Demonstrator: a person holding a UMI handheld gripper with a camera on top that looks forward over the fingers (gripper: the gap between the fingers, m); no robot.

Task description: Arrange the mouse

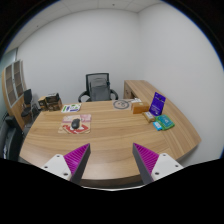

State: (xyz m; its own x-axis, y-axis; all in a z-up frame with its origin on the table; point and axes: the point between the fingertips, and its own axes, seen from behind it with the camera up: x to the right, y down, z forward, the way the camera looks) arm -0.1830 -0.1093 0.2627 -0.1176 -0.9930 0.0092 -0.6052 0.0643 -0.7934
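Mouse (75, 124) sits on a mat far across the bench (110, 135), well beyond the empty, wide-open tongs (111, 160); likely light, rigid, smooth-shelled, best pinched across its narrow flanks.

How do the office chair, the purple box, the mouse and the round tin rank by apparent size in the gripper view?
1. Office chair
2. Purple box
3. Round tin
4. Mouse
The chair stands farthest yet looks largest; tin and mouse look close.
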